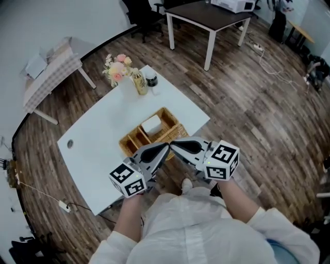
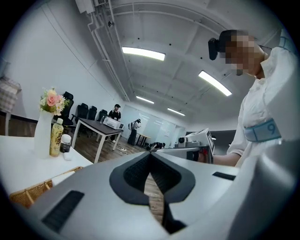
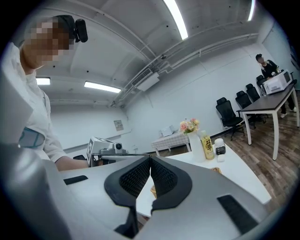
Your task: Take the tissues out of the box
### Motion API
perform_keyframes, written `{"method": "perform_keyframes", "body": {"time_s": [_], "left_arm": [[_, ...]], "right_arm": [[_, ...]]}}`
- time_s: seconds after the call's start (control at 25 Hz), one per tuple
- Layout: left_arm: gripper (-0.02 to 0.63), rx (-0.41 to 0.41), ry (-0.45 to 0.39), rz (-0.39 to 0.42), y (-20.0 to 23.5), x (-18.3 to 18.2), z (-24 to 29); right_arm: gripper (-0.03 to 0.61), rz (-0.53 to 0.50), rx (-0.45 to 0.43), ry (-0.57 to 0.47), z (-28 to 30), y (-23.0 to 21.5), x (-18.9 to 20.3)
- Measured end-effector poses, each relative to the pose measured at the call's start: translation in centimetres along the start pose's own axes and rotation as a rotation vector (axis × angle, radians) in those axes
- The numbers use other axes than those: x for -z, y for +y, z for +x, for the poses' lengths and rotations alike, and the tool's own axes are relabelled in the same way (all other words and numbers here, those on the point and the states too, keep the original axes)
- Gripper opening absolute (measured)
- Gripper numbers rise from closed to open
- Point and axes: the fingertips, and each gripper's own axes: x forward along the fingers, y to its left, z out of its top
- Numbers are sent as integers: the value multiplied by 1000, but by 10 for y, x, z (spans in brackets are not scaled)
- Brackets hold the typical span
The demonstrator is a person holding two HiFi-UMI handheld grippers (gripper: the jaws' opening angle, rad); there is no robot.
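A wicker basket (image 1: 168, 127) with compartments stands on the white table (image 1: 103, 154), and a white tissue pack (image 1: 151, 125) lies in its far compartment. My left gripper (image 1: 166, 146) and right gripper (image 1: 173, 144) hover at the table's near edge, just in front of the basket, with their tips pointing at each other. Both are shut and hold nothing. In the left gripper view the pads (image 2: 140, 171) meet, and the right gripper (image 2: 194, 143) shows beyond them. In the right gripper view the pads (image 3: 161, 176) also meet, and the left gripper (image 3: 105, 150) faces them.
At the table's far corner stand a white vase of flowers (image 1: 124, 77), a yellow bottle (image 1: 139, 82) and a small dark-lidded jar (image 1: 151, 80). A dark table (image 1: 211, 15) and a checked-cloth table (image 1: 49, 69) stand further off on the wooden floor. People stand at the room's far end.
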Motion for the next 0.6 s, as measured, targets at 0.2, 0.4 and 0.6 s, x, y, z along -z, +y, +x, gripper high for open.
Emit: {"method": "perform_keyframes", "body": {"time_s": [0.2, 0.4, 0.6], "left_arm": [[0, -3, 47, 21, 20, 4, 8], [0, 5, 105, 49, 40, 6, 14], [0, 4, 132, 88, 53, 4, 18]], "right_arm": [[32, 16, 7, 7, 11, -19, 5], [32, 40, 44, 4, 23, -37, 7], [32, 63, 81, -10, 30, -49, 6]]}}
